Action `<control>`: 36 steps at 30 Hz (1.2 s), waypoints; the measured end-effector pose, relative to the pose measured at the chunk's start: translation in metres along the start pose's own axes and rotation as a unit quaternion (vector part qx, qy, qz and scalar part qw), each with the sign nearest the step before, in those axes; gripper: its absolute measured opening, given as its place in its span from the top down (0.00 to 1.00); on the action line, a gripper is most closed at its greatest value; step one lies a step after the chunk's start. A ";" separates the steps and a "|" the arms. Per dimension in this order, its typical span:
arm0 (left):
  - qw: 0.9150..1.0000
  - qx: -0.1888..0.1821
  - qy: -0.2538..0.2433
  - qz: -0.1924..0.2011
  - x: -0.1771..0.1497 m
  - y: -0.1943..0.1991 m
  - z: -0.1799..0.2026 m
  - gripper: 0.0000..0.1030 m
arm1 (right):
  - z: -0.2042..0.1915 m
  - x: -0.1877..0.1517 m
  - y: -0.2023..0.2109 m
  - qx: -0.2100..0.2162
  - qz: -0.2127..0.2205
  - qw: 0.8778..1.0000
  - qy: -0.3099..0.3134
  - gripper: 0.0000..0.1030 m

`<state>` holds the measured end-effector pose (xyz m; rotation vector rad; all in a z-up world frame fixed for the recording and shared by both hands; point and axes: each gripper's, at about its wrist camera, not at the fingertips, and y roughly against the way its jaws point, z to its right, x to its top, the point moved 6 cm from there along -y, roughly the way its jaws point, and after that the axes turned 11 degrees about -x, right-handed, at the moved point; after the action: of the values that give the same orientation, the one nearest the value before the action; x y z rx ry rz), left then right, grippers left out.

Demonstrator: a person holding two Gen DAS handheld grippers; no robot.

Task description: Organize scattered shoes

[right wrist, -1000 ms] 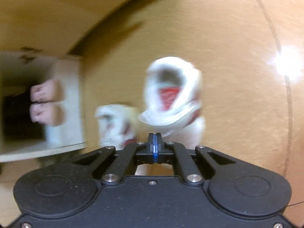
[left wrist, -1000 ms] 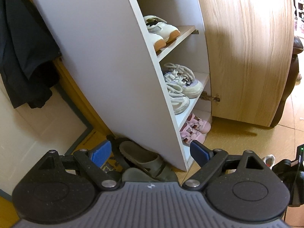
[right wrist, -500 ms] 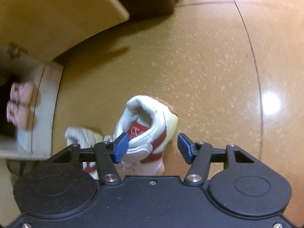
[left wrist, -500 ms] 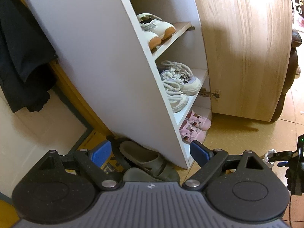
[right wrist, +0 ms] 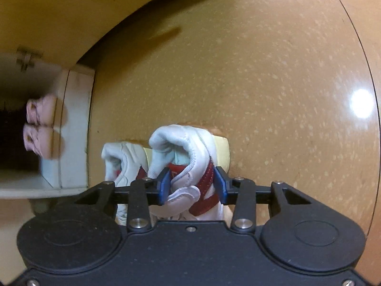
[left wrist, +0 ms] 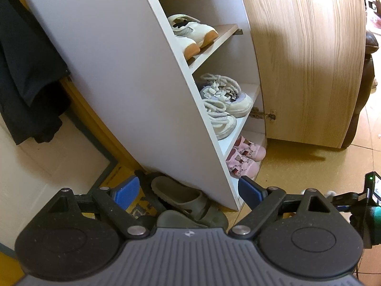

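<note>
**A:** Start with the left wrist view. What do you have there?

**B:** Your left gripper (left wrist: 188,189) stands wide with nothing between the pads. It hangs over a grey-green sandal (left wrist: 183,200) on the floor at the foot of the shoe cabinet (left wrist: 133,71). Three shelves already hold pairs, the pink shoes (left wrist: 245,157) lowest. Your right gripper shows only as a dark edge at the far right.

**A:** And the right wrist view?

**B:** Your right gripper (right wrist: 193,183) is closing around the white and red sneaker (right wrist: 188,157), which sits on the floor (right wrist: 262,83) just beside its twin (right wrist: 121,162), near the cabinet's open corner. The pads bracket the padded collar and strap; whether they press yet, I cannot tell.

**A:** How will it handle?

**B:** Judge it light and soft. The collar folds under pressure, so you should expect the toe to droop. Take hold across both side walls near the heel, where the upper looks stiffest, and avoid pinching the loose strap alone.
</note>
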<state>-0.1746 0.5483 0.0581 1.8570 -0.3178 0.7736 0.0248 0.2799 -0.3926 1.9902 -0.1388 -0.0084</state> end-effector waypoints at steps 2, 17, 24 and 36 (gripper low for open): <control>1.000 0.001 -0.002 -0.002 0.000 -0.001 0.000 0.12 | -0.009 0.002 -0.001 0.016 -0.005 1.000 0.009 0.61; 1.000 -0.004 -0.001 0.010 0.001 0.006 0.002 0.12 | -0.030 0.010 0.056 -0.009 0.030 0.995 0.099 0.47; 1.000 0.005 0.015 0.010 -0.008 0.011 -0.011 0.12 | -0.069 0.006 0.034 -0.041 0.014 0.987 0.155 0.47; 1.000 0.010 0.017 0.004 -0.018 0.009 -0.028 0.12 | -0.090 0.009 -0.011 -0.093 0.015 0.988 0.124 0.50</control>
<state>-0.2035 0.5670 0.0599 1.8605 -0.2957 0.8160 0.0406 0.3651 -0.3651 1.7852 -0.0049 0.2373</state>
